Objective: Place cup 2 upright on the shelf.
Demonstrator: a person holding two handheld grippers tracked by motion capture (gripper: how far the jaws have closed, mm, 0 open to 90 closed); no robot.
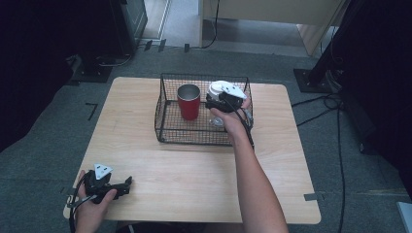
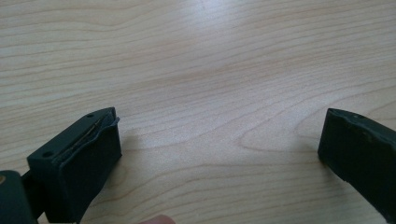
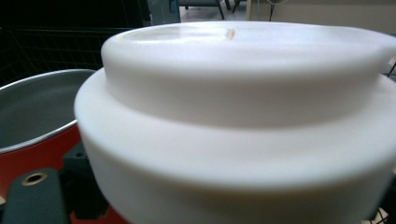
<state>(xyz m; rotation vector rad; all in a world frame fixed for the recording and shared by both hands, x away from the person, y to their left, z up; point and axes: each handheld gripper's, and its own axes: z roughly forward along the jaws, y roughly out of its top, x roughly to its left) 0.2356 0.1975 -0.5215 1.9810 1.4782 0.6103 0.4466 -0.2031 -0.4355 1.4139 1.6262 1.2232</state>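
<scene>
A black wire basket (image 1: 165, 133) stands at the back middle of the wooden table (image 1: 194, 170). Inside it, at the left, a red cup (image 1: 189, 102) with a steel inside (image 3: 37, 107) stands upright. My right gripper (image 1: 219, 101) is over the basket's right half, shut on a white lidded container (image 1: 221, 88). Its stepped white lid (image 3: 243, 93) sits very close to the right gripper view's camera, beside the red cup, and one dark finger (image 3: 32, 196) shows against it at the lower left. My left gripper (image 1: 127, 187) rests low at the table's front left corner, open (image 2: 219, 135) over bare wood.
Grey carpet surrounds the table, with cables (image 1: 335, 111) on the floor at the right and dark stands at the back corners. The basket's wire walls rise around the cup and the container. Bare tabletop lies between the basket and the front edge.
</scene>
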